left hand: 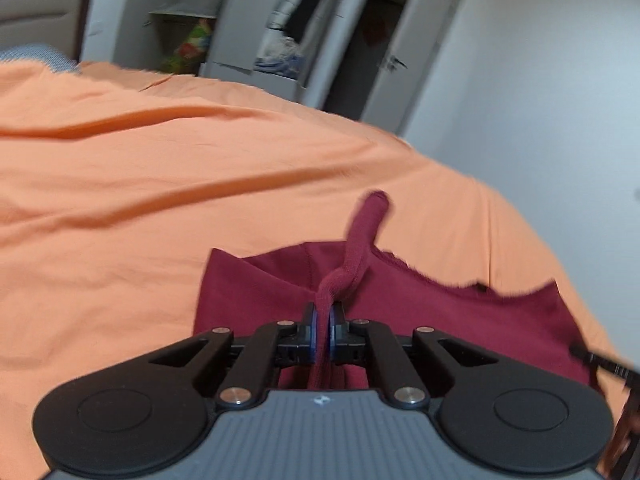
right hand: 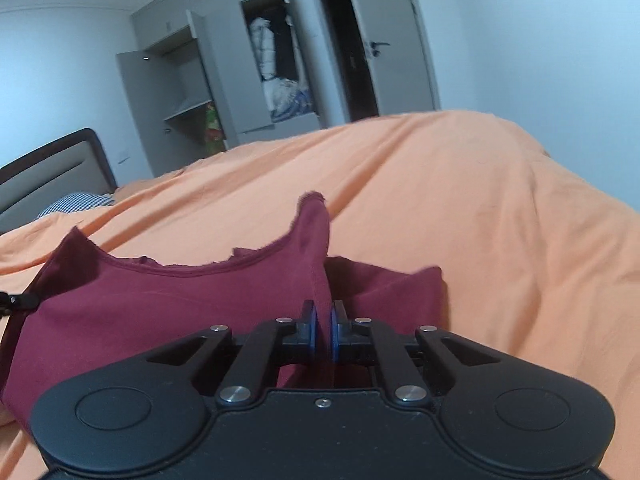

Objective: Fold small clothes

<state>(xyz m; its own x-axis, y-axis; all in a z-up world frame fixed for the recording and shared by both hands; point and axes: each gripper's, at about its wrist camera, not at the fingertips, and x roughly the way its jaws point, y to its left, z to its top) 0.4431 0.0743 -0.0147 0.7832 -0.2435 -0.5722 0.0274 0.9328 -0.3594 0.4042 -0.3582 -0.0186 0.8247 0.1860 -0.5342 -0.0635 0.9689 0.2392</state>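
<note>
A small maroon garment (left hand: 432, 312) lies across the orange bed sheet (left hand: 160, 184), partly lifted at two points. My left gripper (left hand: 323, 312) is shut on a bunched strip of the maroon garment that sticks up past the fingers. In the right wrist view the maroon garment (right hand: 180, 304) spreads to the left, its raw neckline edge facing away. My right gripper (right hand: 324, 312) is shut on a raised fold of it. The other gripper's black tip (right hand: 16, 300) shows at the garment's left edge.
The orange sheet (right hand: 460, 208) covers the bed on all sides, with long wrinkles. A headboard (right hand: 48, 168) and a checked pillow (right hand: 76, 202) are at the far left. Beyond the bed stand an open wardrobe (right hand: 276, 80) with clothes and an open door (right hand: 392, 44).
</note>
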